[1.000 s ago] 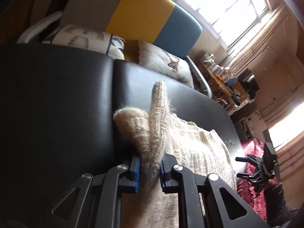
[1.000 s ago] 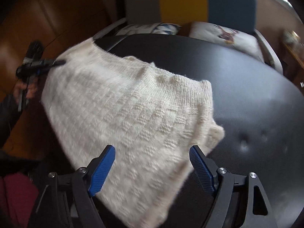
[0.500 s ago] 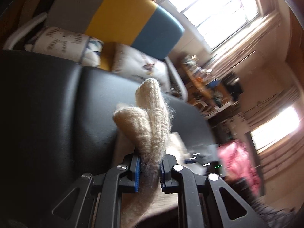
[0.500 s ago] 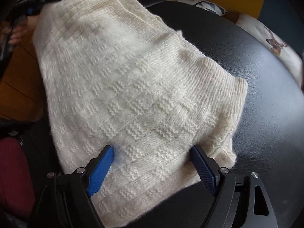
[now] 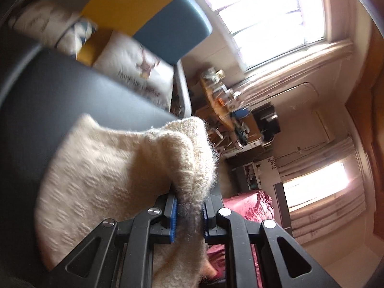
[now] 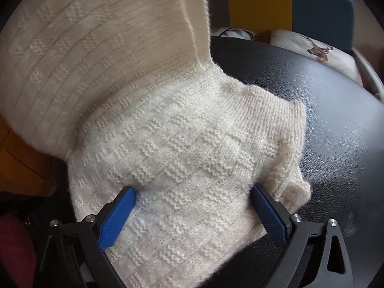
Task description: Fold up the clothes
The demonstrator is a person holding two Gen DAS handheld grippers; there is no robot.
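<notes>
Cream knitted sweater could slip unpinned: left gripper pinches its edge, right gripper spreads wider, gripping nothing, above black leather cushion.

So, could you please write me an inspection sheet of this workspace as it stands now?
Surface: black padded top, bare beside the knit.
Job's things: cream knitted sweater, one part lifted and folding over.
Clutter: nothing seen on the top.
Grippers: left gripper shut on a bunched edge of the knit; right gripper opening, astride the knit.
Cables: nothing seen.
Surroundings: deer cushion, yellow and blue backrest, windows, crowded desk.
</notes>
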